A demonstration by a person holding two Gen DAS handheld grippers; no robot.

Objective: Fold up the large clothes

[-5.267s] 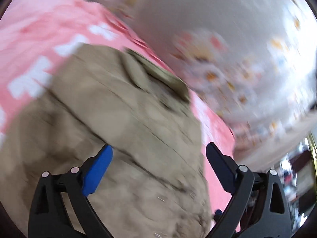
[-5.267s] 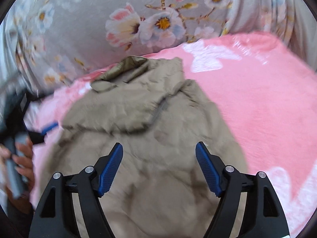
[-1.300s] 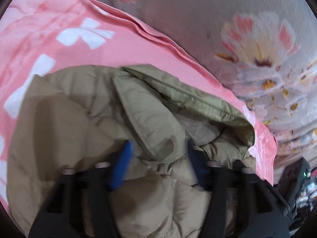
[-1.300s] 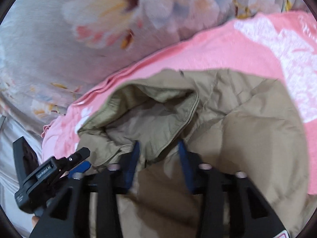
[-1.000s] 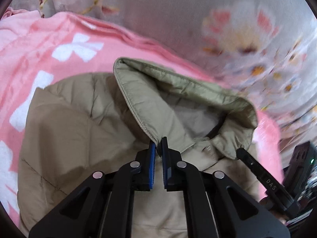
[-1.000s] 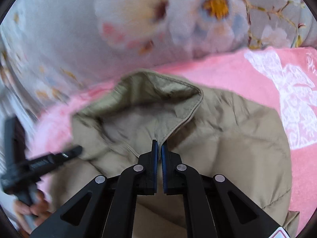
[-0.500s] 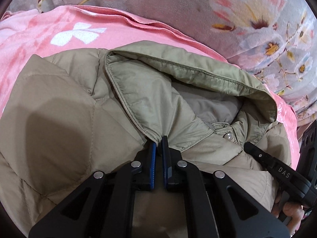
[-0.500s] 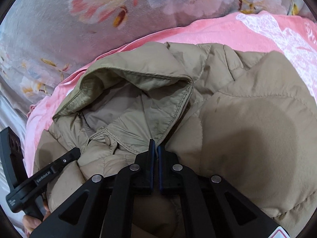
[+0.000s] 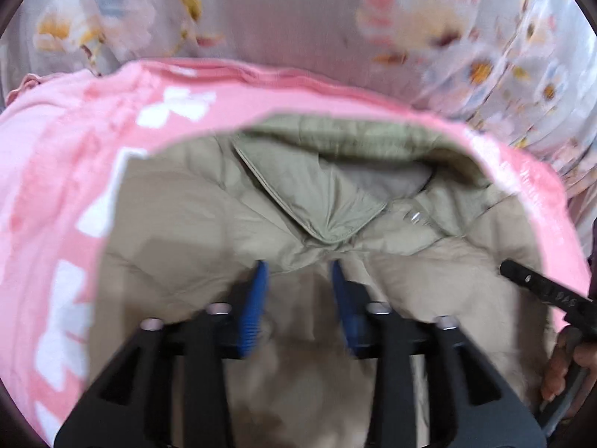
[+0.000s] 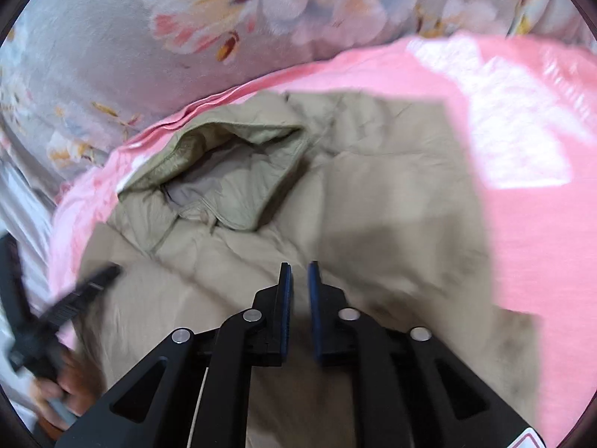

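A khaki padded jacket (image 9: 194, 231) lies flat on the pink blanket (image 9: 59, 171), its collar (image 9: 321, 194) folded toward the far edge. My left gripper (image 9: 298, 272) is open with nothing between its blue pads, just above the fabric below the collar. In the right wrist view the same jacket (image 10: 391, 194) fills the middle, with the collar (image 10: 238, 171) at upper left. My right gripper (image 10: 298, 283) has its jaws slightly apart with nothing between them, above the jacket's chest. The other gripper (image 10: 86, 291) shows at the left edge of the right wrist view.
A grey floral quilt (image 9: 298, 18) is bunched along the far side of the bed; it also shows in the right wrist view (image 10: 186, 37). White bow prints mark the blanket (image 10: 522, 130). My right gripper's tip (image 9: 541, 291) and hand enter the left wrist view at the right.
Both grippers were shut on the collar's corners half a second ago. Now both have let go, opened and drawn back, and the collar lies on the jacket.
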